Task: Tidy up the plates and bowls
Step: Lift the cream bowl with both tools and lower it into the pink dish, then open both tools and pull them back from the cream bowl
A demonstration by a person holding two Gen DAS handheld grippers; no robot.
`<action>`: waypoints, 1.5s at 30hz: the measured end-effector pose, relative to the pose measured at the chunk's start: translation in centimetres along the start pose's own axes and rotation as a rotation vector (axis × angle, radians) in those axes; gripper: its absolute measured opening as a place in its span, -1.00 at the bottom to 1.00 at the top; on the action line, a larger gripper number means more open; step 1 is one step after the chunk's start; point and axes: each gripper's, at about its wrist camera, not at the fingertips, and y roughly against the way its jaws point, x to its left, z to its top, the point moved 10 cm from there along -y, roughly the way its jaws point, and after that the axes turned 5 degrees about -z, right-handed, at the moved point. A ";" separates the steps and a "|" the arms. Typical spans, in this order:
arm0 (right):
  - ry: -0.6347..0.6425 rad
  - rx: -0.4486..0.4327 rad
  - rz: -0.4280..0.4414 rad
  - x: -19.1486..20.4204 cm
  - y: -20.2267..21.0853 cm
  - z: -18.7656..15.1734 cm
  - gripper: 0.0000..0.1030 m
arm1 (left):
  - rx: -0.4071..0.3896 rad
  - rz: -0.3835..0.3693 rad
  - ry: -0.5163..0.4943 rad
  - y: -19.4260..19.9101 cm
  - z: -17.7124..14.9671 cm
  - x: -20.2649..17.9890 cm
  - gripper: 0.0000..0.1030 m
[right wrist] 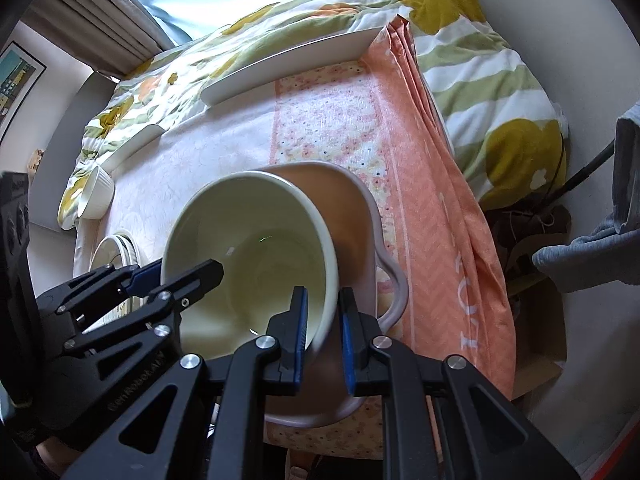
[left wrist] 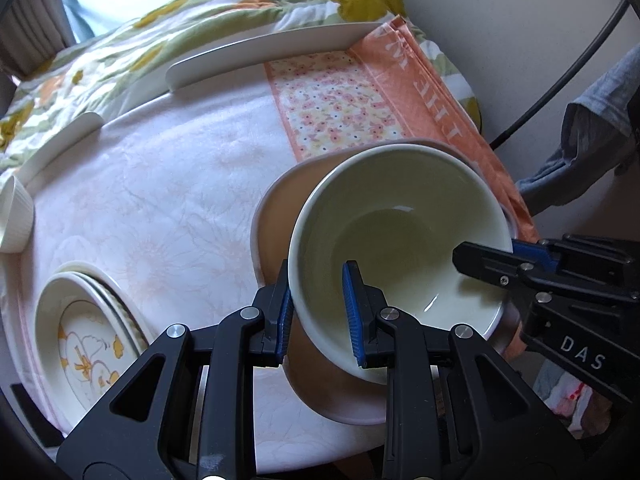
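Note:
A cream bowl [left wrist: 400,236] [right wrist: 256,256] hangs tilted just above a pink dish with a handle [left wrist: 276,216] [right wrist: 352,216]. My left gripper [left wrist: 318,312] straddles the bowl's left rim, one finger inside and one outside. My right gripper [right wrist: 322,320] straddles the opposite rim the same way, and shows in the left wrist view [left wrist: 492,256]. Both grip the bowl wall. A stack of patterned plates [left wrist: 80,336] [right wrist: 116,252] lies at the table's near left.
A small white ribbed ramekin [left wrist: 14,216] [right wrist: 96,196] stands at the left edge. Two long white plates [left wrist: 272,48] [left wrist: 60,140] lie along the far edge. An orange cloth [left wrist: 424,92] [right wrist: 432,200] covers the right side. A flowered quilt [right wrist: 480,56] lies behind.

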 end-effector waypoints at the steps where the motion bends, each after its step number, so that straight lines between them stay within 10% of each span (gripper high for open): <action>1: 0.002 -0.002 -0.003 -0.1 0.0 0.0 -0.72 | 0.003 0.006 -0.007 -0.1 -0.1 -0.1 -0.59; 20: 0.002 -0.064 -0.007 -0.1 2.6 0.3 -0.72 | -0.064 0.037 -0.032 3.1 1.2 -0.1 -0.59; 29: 0.121 -0.127 -0.015 2.9 4.6 1.4 -0.71 | -0.178 0.106 0.143 9.2 2.9 5.6 -0.59; 31: 0.174 -0.151 -0.014 4.2 4.9 1.7 -0.46 | -0.196 0.130 0.205 10.6 2.8 7.9 -0.59; 34: 0.253 -0.187 0.037 6.9 5.3 2.2 0.72 | -0.218 0.137 0.307 12.7 2.1 11.2 -0.58; 37: 0.350 -0.233 0.080 10.4 5.9 2.9 0.87 | -0.235 0.179 0.385 14.7 0.7 14.4 -0.56; 39: 0.390 -0.249 0.105 12.4 6.0 3.3 0.87 | -0.255 0.204 0.430 16.0 -0.5 16.3 -0.24; 41: 0.423 -0.259 0.140 14.7 5.9 3.8 0.87 | -0.284 0.216 0.475 17.3 -1.7 18.1 0.91; 45: 0.493 -0.280 0.184 18.8 5.6 4.3 0.87 | -0.330 0.243 0.563 19.6 -4.0 21.4 0.99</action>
